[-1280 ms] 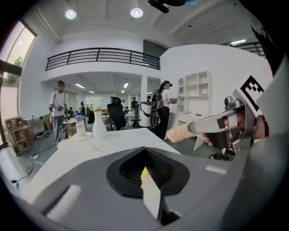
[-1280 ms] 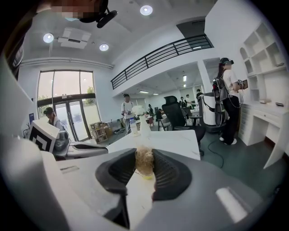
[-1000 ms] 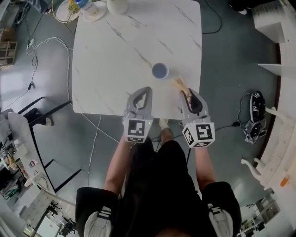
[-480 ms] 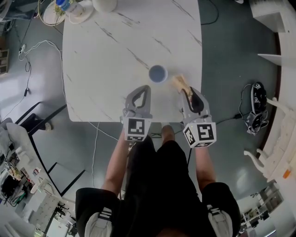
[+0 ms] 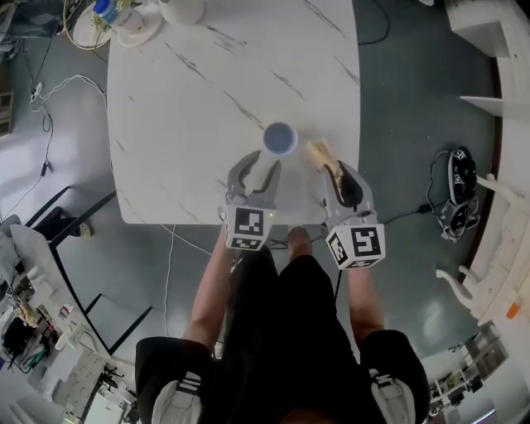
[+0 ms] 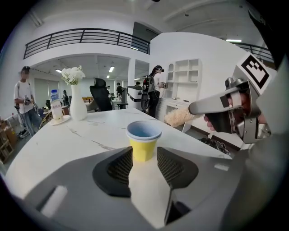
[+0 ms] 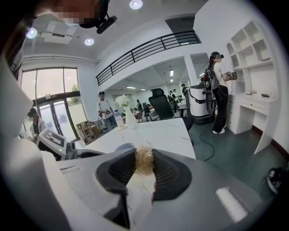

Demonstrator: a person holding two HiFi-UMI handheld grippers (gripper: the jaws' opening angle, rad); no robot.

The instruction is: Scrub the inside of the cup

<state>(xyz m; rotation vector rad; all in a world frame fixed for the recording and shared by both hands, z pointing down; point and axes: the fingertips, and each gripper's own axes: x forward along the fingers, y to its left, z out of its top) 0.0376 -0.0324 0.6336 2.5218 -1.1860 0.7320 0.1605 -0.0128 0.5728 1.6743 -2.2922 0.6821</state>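
Cup (image 5: pixel 280 138), yellow outside and blue inside, stands upright and open-topped on a white marble table (image 5: pixel 207 83), close to the edge nearest the person. The left gripper (image 5: pixel 255 161) points at it from that edge. Its 2 jaws have just been opening and now stand partly apart, with the cup just beyond their tips and in line with the gap; the pads do not touch it. To the cup's right, the right gripper (image 5: pixel 335 170) is clamped on a tan, fibrous scrubber (image 5: pixel 319 151), which sticks out past the jaw tips, near the cup but apart from it. A white vase (image 5: pixel 182 8) stands at the table's far edge.
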